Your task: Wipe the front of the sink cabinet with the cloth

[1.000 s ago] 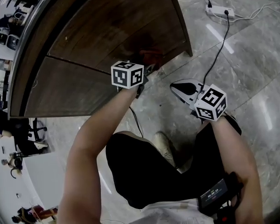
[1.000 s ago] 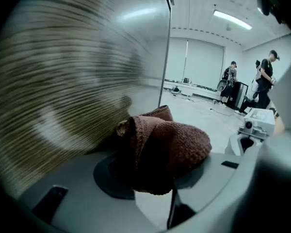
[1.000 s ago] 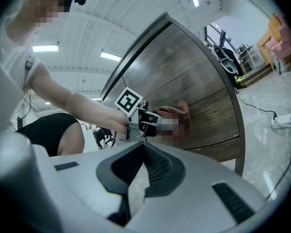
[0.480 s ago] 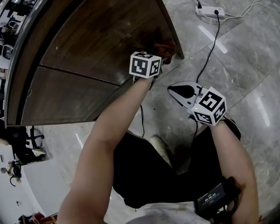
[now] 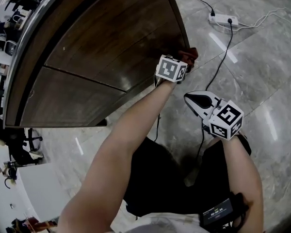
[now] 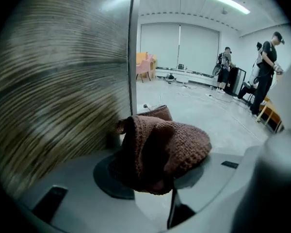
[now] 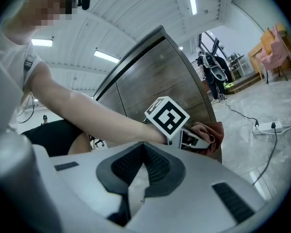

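The dark wood cabinet front [image 5: 106, 38] slopes away at the upper left of the head view. My left gripper [image 5: 184, 59] is at the cabinet's lower right corner, shut on a reddish-brown cloth [image 5: 189, 55] that presses on the wood. In the left gripper view the bunched cloth [image 6: 160, 147] fills the jaws, with the wood grain [image 6: 53, 96] close on the left. My right gripper [image 5: 200, 101] hangs over the floor to the right, away from the cabinet. Its pads [image 7: 150, 165] meet with nothing between them. The right gripper view also catches the cloth [image 7: 211, 132] by the cabinet corner.
A white power strip [image 5: 223, 19] lies on the grey marble floor, and a black cable [image 5: 222, 62] runs from it past the cabinet corner. People [image 6: 266, 67] stand far off across the room. Pink and yellow chairs [image 7: 276, 47] stand at the back.
My left gripper has slid right along the cabinet's lower edge with the cloth, from the middle to the right corner. The right gripper has hardly moved.
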A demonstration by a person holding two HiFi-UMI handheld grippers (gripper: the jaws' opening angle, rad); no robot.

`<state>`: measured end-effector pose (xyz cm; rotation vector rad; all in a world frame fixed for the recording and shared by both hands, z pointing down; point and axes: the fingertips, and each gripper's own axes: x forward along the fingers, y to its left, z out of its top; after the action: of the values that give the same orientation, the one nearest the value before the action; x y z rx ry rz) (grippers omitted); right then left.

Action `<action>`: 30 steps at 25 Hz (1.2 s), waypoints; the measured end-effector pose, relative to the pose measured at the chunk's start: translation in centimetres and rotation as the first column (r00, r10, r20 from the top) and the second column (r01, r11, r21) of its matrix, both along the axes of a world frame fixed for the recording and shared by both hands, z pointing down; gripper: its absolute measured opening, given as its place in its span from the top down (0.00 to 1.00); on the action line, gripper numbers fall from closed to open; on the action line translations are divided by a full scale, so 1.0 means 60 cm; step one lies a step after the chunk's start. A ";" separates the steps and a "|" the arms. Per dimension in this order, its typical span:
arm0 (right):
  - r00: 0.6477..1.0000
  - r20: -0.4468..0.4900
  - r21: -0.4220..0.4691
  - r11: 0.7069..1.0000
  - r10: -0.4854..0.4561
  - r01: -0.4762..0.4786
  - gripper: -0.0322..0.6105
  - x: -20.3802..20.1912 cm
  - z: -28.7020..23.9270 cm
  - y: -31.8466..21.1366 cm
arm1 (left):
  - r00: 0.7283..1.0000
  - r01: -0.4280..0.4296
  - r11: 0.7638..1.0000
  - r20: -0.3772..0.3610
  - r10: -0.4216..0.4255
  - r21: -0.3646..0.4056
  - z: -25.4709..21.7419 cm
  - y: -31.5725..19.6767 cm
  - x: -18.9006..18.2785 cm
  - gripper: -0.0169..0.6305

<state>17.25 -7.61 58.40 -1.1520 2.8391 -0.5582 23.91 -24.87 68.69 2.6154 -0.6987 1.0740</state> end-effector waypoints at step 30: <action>0.963 0.089 -0.064 0.963 -0.256 0.262 0.93 -0.193 0.077 -0.045 | 0.912 0.355 0.934 0.231 -0.339 -0.031 0.002 0.061 -0.463 0.74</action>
<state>5.67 -10.29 63.00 -0.7485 2.9405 -0.7112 -3.86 -21.21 68.83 2.2137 -1.1022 1.2581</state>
